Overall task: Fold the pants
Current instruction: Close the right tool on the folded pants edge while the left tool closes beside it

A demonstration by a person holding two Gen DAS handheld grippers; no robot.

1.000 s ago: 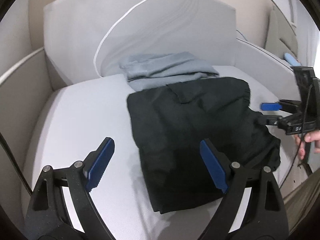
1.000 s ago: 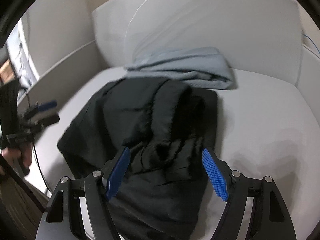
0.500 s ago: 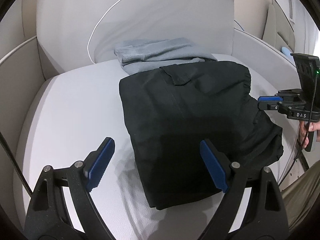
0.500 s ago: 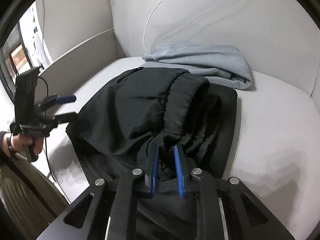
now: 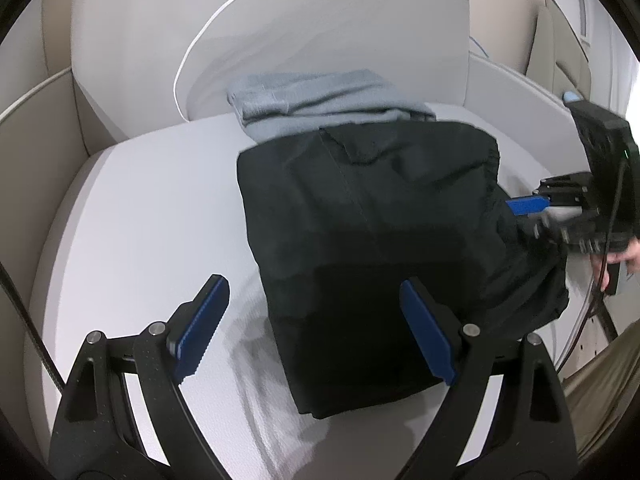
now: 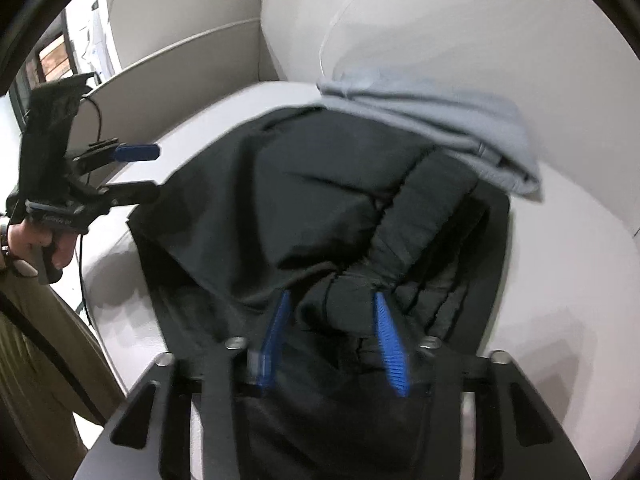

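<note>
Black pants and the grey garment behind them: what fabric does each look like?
Black pants: seemingly a thin woven synthetic or cotton blend, matte; crisp creases, flat seams, a gathered waistband. Grey garment: likely soft fleece or sweatshirt knit; fuzzy surface, thick rounded folds. Neither can be confirmed by look alone.

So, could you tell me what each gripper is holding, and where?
The right gripper has a bunched fold of the black pants between its fingers; the left gripper holds nothing.

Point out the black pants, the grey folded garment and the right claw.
black pants [image 5: 360, 208]: left wrist view, flat top panel.
grey folded garment [image 5: 320, 100]: left wrist view, top layer.
right claw [image 6: 334, 340]: right wrist view, between its blue fingertips.
</note>
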